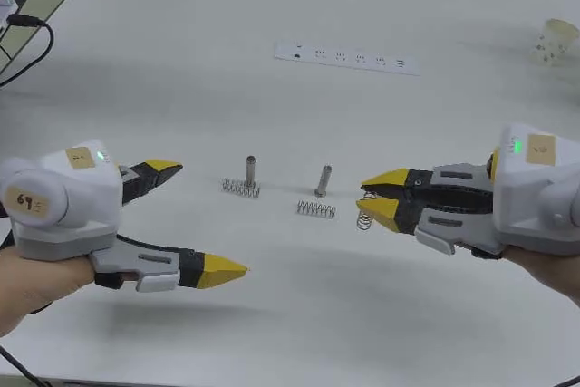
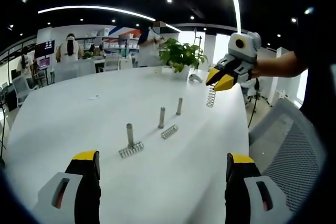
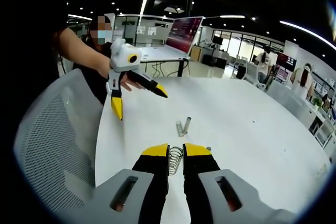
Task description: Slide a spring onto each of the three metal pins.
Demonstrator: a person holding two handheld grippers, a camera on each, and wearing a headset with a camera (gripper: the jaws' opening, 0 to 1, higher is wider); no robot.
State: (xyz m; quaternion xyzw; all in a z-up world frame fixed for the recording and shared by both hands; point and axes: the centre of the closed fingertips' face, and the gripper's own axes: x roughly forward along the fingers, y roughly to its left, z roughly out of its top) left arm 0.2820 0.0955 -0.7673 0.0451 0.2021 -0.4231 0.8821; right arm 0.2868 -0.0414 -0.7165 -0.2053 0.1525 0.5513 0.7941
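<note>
Left gripper (image 1: pixel 210 217) gapes wide and empty; right gripper (image 1: pixel 362 198) pinches one spring (image 1: pixel 363 221). Two more springs (image 1: pixel 315 209) lie loose by the pins (image 2: pixel 161 117), all three seemingly bare.

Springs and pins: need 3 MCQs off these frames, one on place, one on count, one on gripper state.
1. Where is the hanging spring?
A) between the jaws of the right gripper
B) slid onto a pin
C) lying flat on the table

2. How many pins stand in the left gripper view?
A) one
B) three
C) five

3. What state is the left gripper in?
A) shut on a spring
B) shut on nothing
C) open, holding nothing

Answers:
1 A: the spring dangles from the shut yellow jaws.
2 B: three upright pins stand in a row, all bare.
3 C: its jaws stand wide apart with nothing between them.
</note>
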